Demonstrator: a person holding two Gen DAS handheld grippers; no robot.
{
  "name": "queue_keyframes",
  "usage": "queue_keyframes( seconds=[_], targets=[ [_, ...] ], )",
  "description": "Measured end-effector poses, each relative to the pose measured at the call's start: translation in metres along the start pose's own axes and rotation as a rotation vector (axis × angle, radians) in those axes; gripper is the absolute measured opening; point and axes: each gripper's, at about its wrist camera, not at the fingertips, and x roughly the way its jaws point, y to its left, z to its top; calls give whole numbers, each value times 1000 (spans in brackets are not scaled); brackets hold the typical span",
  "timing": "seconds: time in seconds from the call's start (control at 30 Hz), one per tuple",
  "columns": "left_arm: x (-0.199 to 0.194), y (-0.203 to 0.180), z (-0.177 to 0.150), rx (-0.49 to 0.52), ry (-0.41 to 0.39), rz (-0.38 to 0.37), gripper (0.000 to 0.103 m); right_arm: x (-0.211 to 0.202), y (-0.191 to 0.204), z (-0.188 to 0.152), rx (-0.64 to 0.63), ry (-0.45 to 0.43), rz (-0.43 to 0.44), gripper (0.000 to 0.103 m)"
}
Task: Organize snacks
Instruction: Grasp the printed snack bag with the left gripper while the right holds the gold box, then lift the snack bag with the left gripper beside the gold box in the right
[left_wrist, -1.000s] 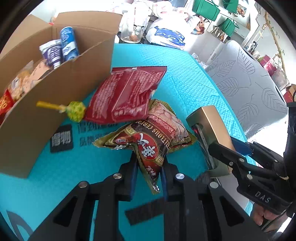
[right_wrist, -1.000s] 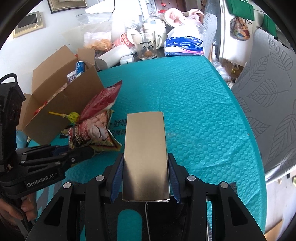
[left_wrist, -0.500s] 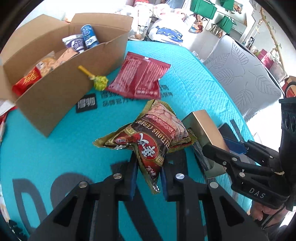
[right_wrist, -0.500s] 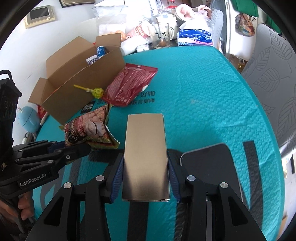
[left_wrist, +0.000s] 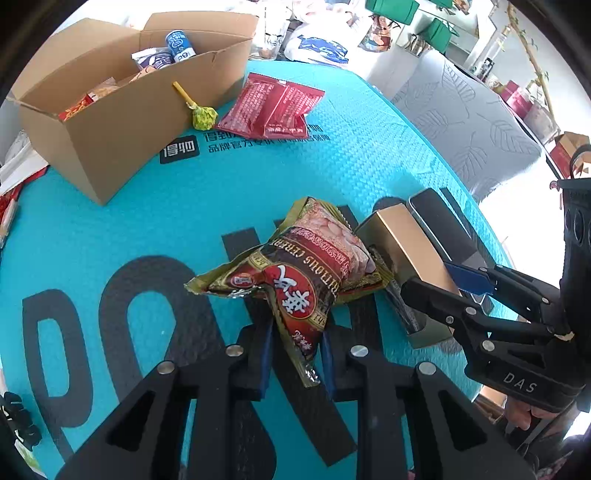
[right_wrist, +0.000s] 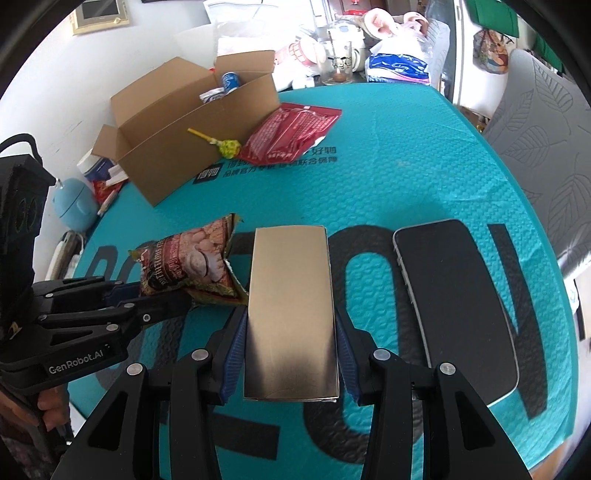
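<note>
Left gripper (left_wrist: 295, 362) pinches peanut snack bag (left_wrist: 295, 273) by its corner seal above the teal mat (left_wrist: 147, 221); thin hold, bag could slip or swing. Right gripper (right_wrist: 291, 354) clamps gold box (right_wrist: 290, 310), long axis pointing away toward the cardboard box (right_wrist: 166, 162), phone (right_wrist: 458, 310) just beside.

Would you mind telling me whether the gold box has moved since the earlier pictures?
Yes. The gold box, clamped in the right gripper, has drawn back from the cardboard box, which now sits farther up the right wrist view.
</note>
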Motion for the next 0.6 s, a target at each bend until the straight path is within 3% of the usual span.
queue_keyframes(
  seconds=[0.27, 0.43, 0.6],
  targets=[
    [1, 4, -4, -12, -4, -12, 21, 13, 3, -6, 18, 52, -6, 48],
    [0, 3, -4, -4, -12, -2, 21, 13, 7, -7, -8, 30, -24, 45],
    [-7, 3, -1, 0, -25, 4, 21, 13, 6, -4, 12, 26, 29, 43]
  ],
)
